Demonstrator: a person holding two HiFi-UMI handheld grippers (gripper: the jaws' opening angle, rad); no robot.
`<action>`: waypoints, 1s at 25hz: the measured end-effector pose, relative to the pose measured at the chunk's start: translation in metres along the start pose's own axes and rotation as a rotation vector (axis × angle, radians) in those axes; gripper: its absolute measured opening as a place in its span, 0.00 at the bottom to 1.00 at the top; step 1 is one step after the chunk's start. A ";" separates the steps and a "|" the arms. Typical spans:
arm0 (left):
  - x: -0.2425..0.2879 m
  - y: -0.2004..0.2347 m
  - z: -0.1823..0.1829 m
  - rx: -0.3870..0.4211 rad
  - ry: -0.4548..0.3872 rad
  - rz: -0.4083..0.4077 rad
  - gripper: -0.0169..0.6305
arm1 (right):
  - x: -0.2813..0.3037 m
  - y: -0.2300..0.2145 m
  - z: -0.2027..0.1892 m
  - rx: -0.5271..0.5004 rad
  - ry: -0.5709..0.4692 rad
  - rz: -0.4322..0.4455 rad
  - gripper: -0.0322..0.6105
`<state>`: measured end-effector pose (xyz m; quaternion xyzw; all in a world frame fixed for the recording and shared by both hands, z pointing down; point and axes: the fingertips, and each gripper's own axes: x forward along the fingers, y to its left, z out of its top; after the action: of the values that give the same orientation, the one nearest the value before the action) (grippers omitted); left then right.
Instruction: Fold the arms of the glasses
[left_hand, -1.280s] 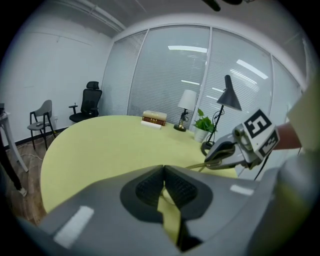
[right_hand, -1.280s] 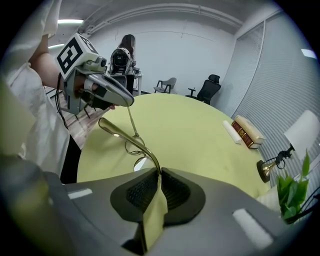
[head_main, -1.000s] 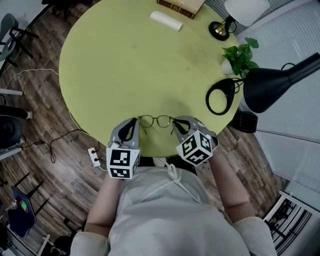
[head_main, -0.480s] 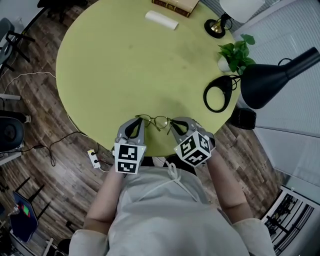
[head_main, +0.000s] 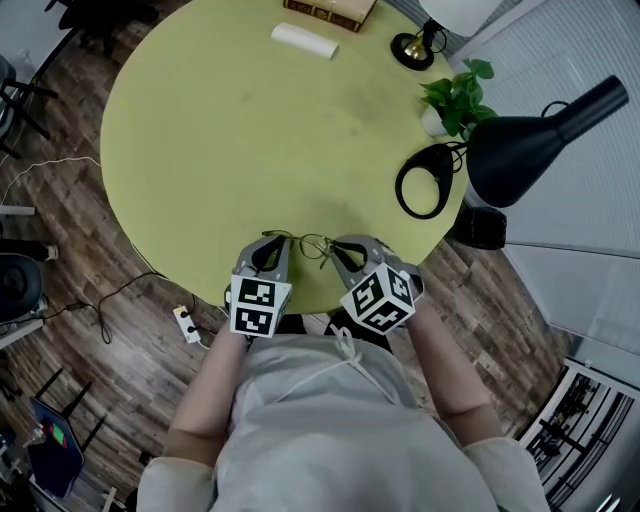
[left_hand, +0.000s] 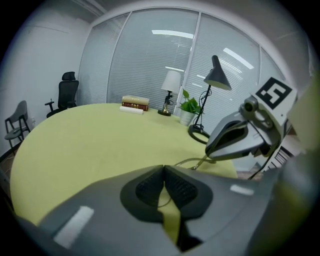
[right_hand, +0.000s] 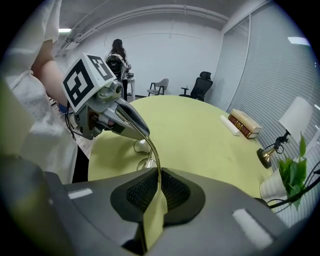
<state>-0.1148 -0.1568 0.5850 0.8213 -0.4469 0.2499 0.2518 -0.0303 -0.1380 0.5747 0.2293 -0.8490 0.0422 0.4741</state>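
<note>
Since a second ago your left gripper (head_main: 270, 243) has come down and in toward the right gripper (head_main: 345, 247), and the glasses (head_main: 308, 243) have swung from lying square between them to a slant. The glasses hang just above the near edge of the bench (head_main: 250, 130), strung between the two grippers. Your left fingers (left_hand: 150, 187) are pressed together on the thin wire end of one arm. Your right fingers (right_hand: 172, 190) are pinching the other arm, which curves up out of the pads toward the lenses. The two grippers sit close side by side, both angled down at the bench edge. Well apart, on the far side of the bench, lie a book (head_main: 325, 10) and a white roll (head_main: 305, 40), with a plant (head_main: 455, 95) and a black desk lamp (head_main: 520, 150) at the right rim.
</note>
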 end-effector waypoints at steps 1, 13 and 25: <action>0.003 -0.001 -0.001 0.000 0.007 -0.005 0.04 | 0.000 0.000 0.000 0.002 -0.003 0.000 0.09; 0.017 -0.002 -0.008 -0.069 0.037 -0.035 0.04 | 0.000 0.000 -0.002 -0.006 0.002 0.005 0.09; -0.005 0.016 -0.051 -0.164 0.192 -0.037 0.04 | 0.002 0.001 0.003 -0.157 0.085 0.079 0.09</action>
<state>-0.1408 -0.1287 0.6232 0.7783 -0.4244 0.2853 0.3645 -0.0338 -0.1387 0.5755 0.1557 -0.8371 0.0039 0.5244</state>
